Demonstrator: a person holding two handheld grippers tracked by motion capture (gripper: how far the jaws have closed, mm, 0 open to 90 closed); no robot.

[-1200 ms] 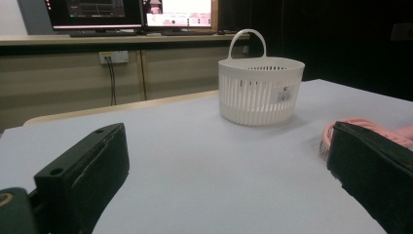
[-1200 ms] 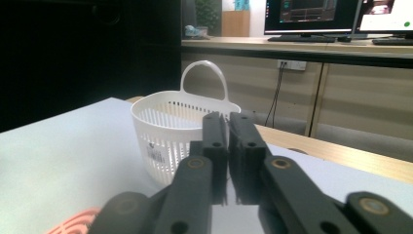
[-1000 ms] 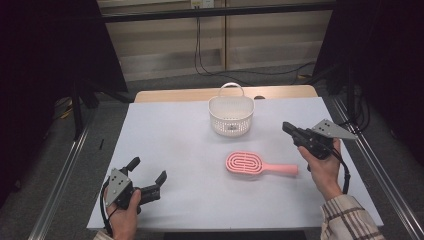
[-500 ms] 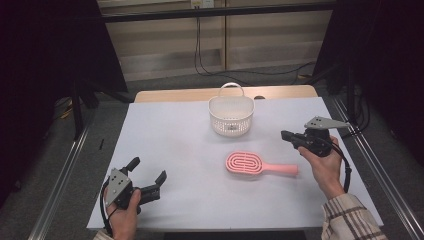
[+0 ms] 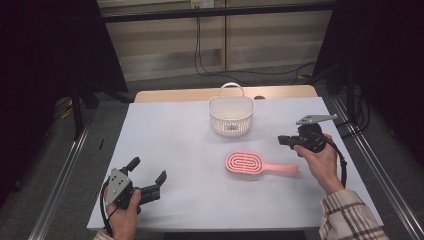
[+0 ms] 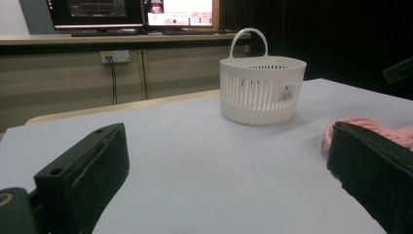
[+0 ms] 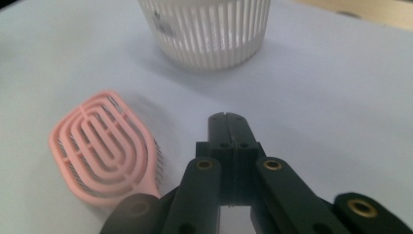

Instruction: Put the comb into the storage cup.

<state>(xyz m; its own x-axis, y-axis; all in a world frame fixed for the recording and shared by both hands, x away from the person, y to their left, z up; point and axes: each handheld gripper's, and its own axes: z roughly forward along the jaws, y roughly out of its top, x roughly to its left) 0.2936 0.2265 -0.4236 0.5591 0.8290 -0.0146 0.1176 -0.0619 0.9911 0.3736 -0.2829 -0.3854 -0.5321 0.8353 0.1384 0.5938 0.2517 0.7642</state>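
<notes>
Surface: a pale lilac-white sheet [image 5: 175, 145] covers the table, and both hands work over it.

Brush: the pink plastic hairbrush with a looped, vented oval head [image 5: 245, 163] lies flat near the middle-right of the surface, handle pointing toward the person's right hand. I judge it is laid that way so the handle is the easy end to take.

Basket: the white slotted plastic basket with an arched handle [image 5: 231, 116] stands upright behind the brush, apart from it, mouth up; it looks the likely place for the brush to go.

Right tongs: the right tongs [image 5: 283, 140] hang above the surface just beyond the brush handle, jaws pressed fully together with nothing in them. In the right gripper view the right tongs' closed tips [image 7: 228, 119] point between brush head and basket, so they would need to open before any pick.

Left tongs: the left tongs [image 5: 148, 172] rest low at the near-left corner, jaws spread wide and empty, well apart from brush and basket, seemingly parked out of the way.
</notes>
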